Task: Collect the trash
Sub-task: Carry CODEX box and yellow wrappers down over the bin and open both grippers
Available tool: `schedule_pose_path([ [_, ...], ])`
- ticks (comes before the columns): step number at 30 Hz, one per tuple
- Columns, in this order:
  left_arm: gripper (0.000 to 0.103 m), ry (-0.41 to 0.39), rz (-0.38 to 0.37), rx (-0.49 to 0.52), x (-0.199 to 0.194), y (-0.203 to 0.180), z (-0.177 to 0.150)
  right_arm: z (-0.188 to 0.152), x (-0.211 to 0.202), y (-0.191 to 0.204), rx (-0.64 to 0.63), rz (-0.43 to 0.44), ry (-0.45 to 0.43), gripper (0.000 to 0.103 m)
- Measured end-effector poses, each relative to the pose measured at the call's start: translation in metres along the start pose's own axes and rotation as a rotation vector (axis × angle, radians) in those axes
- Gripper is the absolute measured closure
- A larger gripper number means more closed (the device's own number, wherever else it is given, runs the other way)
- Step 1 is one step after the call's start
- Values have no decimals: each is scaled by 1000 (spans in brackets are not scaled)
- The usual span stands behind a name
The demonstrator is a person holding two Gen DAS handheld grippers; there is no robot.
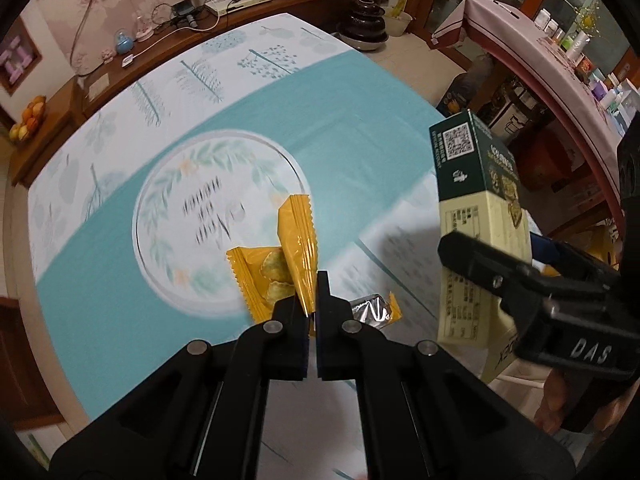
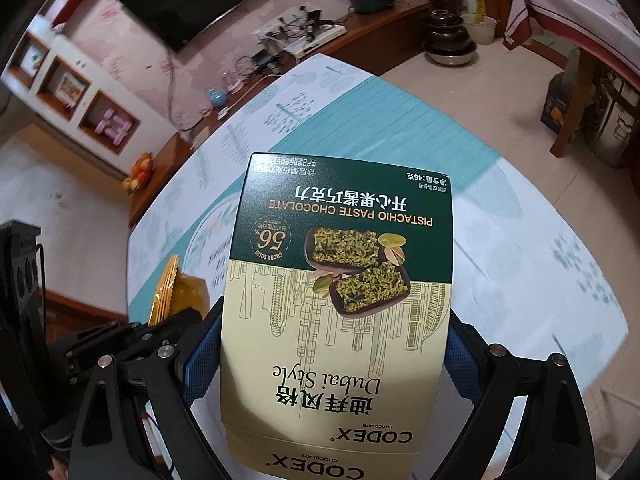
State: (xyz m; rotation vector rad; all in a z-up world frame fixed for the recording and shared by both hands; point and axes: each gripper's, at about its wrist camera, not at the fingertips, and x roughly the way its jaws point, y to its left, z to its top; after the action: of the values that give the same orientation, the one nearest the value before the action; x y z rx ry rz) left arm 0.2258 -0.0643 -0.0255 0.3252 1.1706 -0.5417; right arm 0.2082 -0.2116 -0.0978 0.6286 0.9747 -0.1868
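Note:
In the left wrist view my left gripper [image 1: 318, 284] is shut on crumpled yellow snack wrappers [image 1: 298, 236] above the table. One wrapper sticks up from between the fingers. A printed yellow piece [image 1: 262, 276] hangs on its left and a silver foil piece [image 1: 372, 308] on its right. My right gripper [image 2: 330, 352] is shut on a green and cream chocolate box [image 2: 340, 280], its blue pads [image 2: 200, 354] pressing both sides. That box [image 1: 472, 200] and the right gripper [image 1: 508, 252] also appear to the right in the left wrist view. The left gripper [image 2: 176, 320] and wrappers [image 2: 176, 292] show at the left of the right wrist view.
A round table under a teal and white patterned cloth [image 1: 360, 120] lies below both grippers. Beyond it a wooden cabinet [image 1: 248, 12] carries cables and boxes, with a fruit bowl [image 1: 28, 120] at left. Dark pots [image 1: 366, 26] stand on the floor. A pink-covered table [image 1: 552, 52] with bottles is at right.

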Motion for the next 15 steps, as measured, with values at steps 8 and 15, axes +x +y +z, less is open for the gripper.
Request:
schedule_pose_path([
  [8,103,-29,22,-121,-46,-66,-97,-97,-78,-31,-166,67,51,10],
  [15,103,-14,25,-176,-61,-112,-172,-172,-124,-72,-224,105,108,10],
])
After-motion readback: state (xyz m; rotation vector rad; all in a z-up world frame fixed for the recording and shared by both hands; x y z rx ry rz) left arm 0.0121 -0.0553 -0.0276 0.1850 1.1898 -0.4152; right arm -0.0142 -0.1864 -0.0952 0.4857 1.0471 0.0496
